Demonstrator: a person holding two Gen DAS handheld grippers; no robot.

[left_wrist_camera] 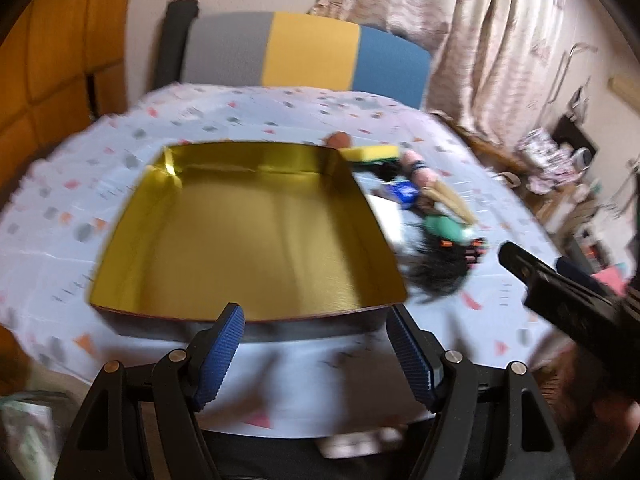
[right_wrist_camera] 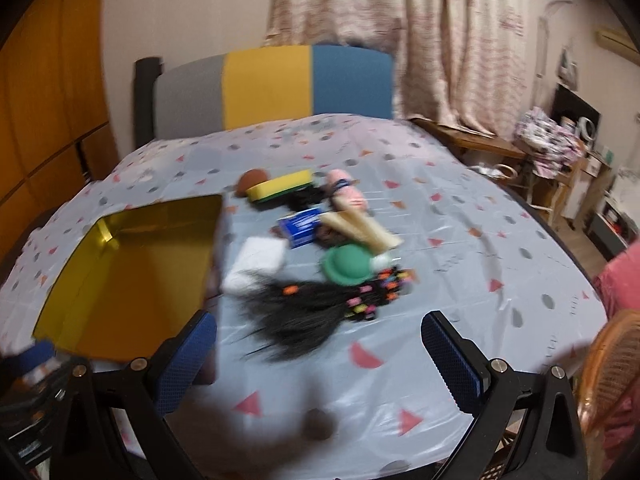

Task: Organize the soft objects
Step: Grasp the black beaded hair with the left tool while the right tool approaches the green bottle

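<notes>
An open gold-lined box (left_wrist_camera: 240,236) sits empty on the patterned tablecloth; it also shows in the right wrist view (right_wrist_camera: 132,276). Right of it lies a pile of soft things: a black wig with coloured beads (right_wrist_camera: 312,312), a green round piece (right_wrist_camera: 346,266), a white pad (right_wrist_camera: 256,260), a blue packet (right_wrist_camera: 302,226), a yellow-green sponge (right_wrist_camera: 280,188), a pink roll (right_wrist_camera: 346,192) and a brown ball (right_wrist_camera: 252,180). My left gripper (left_wrist_camera: 316,344) is open and empty at the box's near wall. My right gripper (right_wrist_camera: 320,352) is open and empty, just short of the wig.
A chair with a grey, yellow and blue back (right_wrist_camera: 272,84) stands behind the table. A curtain (right_wrist_camera: 420,40) hangs at the back right. A rattan chair (right_wrist_camera: 612,360) is at the right edge. Cluttered furniture (right_wrist_camera: 560,148) stands far right.
</notes>
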